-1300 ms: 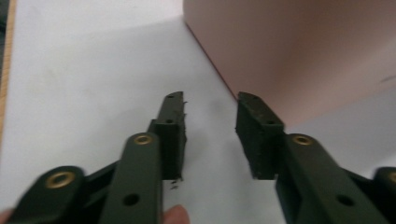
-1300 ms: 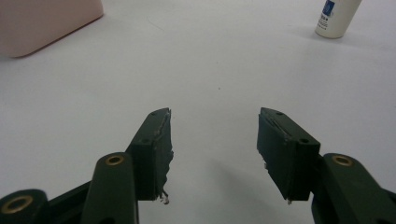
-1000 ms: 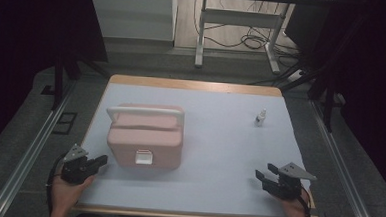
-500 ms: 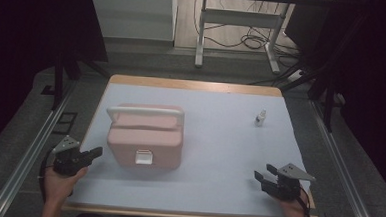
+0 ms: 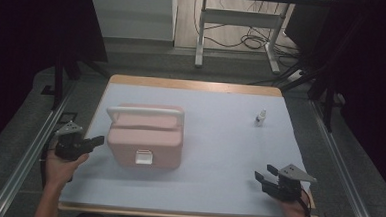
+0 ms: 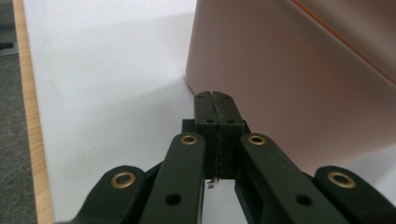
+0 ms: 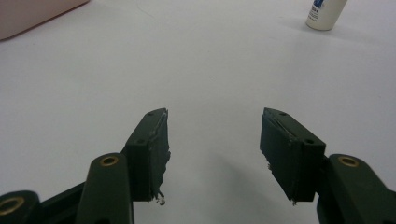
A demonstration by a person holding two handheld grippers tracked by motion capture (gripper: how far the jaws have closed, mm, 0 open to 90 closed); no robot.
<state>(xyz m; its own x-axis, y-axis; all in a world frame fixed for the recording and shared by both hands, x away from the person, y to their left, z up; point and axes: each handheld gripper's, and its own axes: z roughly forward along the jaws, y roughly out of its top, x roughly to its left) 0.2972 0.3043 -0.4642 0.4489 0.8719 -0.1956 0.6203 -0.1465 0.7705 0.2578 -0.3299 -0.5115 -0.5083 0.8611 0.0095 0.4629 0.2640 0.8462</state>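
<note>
My left gripper point(image 6: 215, 100) has its jaws pressed together on nothing, tips just beside the near-left corner of the pink case point(image 5: 145, 141). My right gripper point(image 7: 214, 140) hangs with jaws spread over bare counter point(image 5: 218, 155), near right. Step in hand, as I judge it: approach to the case. The next move calls for opening the left jaws. Count: one case, one small bottle point(image 5: 260, 117) far right.
</note>
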